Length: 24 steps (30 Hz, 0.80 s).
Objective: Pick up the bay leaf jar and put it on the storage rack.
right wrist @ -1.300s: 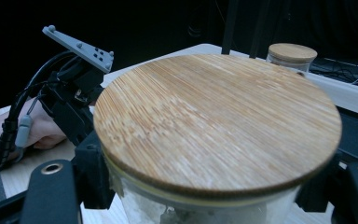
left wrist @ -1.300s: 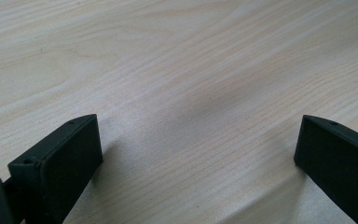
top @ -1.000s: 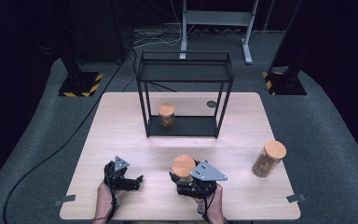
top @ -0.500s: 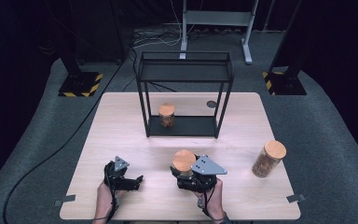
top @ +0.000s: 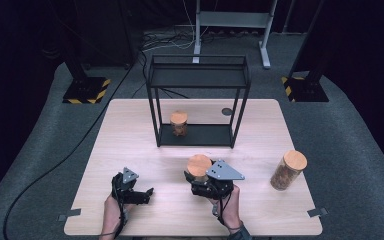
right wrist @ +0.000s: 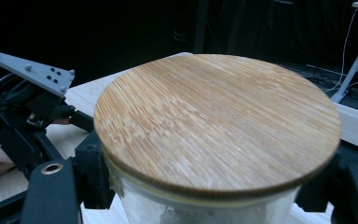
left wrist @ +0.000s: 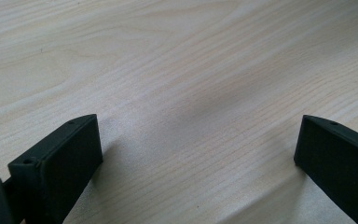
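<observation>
Right gripper [top: 203,181] clamps clear glass jar with round bamboo lid [right wrist: 216,123], lower centre; rigid, slippery, breakable; hold body below lid. Left gripper [left wrist: 198,154] wide, empty.

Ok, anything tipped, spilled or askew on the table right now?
Nothing stands out. The three wooden-lidded glass jars are upright: one in the right gripper, one on the black metal shelf rack, one at the table's right.

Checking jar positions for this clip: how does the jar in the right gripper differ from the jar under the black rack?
The held jar sits near the table's front edge, clamped between the jaws of the right gripper; the rack jar stands free on the bottom shelf of the black rack, at the table's far side. The held jar looks larger in the high view, being nearer the camera. Both have round wooden lids and stand upright.
</observation>
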Motion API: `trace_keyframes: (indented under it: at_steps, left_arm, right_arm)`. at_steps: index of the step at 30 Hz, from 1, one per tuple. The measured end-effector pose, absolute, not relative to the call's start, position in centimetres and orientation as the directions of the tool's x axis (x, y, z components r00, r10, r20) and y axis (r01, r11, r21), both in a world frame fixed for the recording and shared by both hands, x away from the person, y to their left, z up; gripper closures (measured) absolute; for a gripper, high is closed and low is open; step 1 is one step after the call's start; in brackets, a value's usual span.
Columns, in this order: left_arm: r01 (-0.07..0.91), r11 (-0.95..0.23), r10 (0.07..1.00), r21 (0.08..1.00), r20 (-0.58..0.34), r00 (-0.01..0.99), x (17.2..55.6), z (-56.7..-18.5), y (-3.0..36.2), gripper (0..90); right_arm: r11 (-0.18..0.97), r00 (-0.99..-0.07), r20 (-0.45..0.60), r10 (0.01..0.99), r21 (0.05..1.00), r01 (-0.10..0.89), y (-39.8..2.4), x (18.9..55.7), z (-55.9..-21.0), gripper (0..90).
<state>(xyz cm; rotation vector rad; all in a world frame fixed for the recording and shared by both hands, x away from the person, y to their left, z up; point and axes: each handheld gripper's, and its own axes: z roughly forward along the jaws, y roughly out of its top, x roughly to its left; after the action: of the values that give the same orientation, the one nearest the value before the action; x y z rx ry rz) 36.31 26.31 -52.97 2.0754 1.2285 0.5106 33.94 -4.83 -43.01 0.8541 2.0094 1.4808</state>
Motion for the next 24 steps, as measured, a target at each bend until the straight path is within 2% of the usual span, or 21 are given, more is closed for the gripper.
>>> trace_keyframes:
  at_steps: [24]
  left_arm:
    - [0.617,-0.338,0.876,0.711,-0.002,0.482,36.3,-53.0,26.3,0.1]
  right_arm:
    - [0.202,-0.661,-0.021,0.75,0.959,0.199,-4.9,36.0,-42.7,24.8]
